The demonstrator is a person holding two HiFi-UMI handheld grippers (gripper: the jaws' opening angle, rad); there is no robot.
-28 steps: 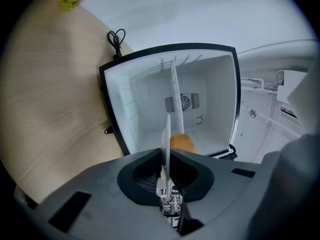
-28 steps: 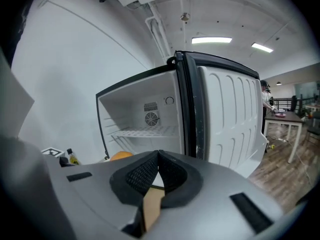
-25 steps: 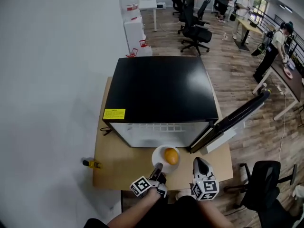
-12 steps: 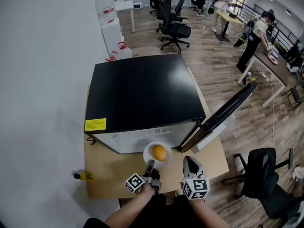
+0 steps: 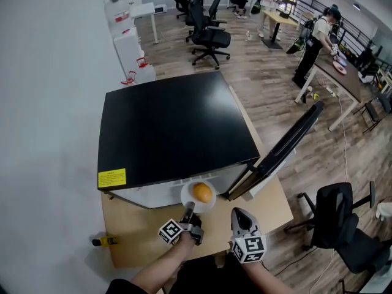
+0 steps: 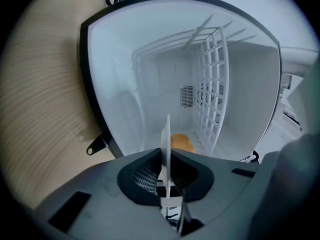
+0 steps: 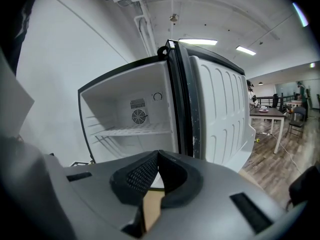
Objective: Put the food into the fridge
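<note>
An orange (image 5: 202, 192) lies on a small white plate (image 5: 186, 195) held just at the front of the open fridge (image 5: 177, 124). My left gripper (image 5: 189, 209) is shut on the plate's near rim. In the left gripper view the plate (image 6: 165, 134) shows edge-on between the jaws of the left gripper (image 6: 165, 160), with the orange (image 6: 182, 143) behind it and the white fridge interior (image 6: 165, 79) straight ahead. My right gripper (image 5: 239, 217) hovers beside it, shut and empty. Past the right gripper (image 7: 158, 157), the right gripper view shows the fridge's shelf (image 7: 132, 130) and its open door (image 7: 220, 119).
The fridge stands on a low wooden table (image 5: 138, 231); its door (image 5: 285, 144) swings out to the right. A small yellow and black object (image 5: 104, 242) lies at the table's left edge. A black office chair (image 5: 334, 219) stands to the right. People work at desks far back.
The plate with the orange has moved forward to the fridge's opening, carried by my left gripper. My right gripper has come forward alongside it.
</note>
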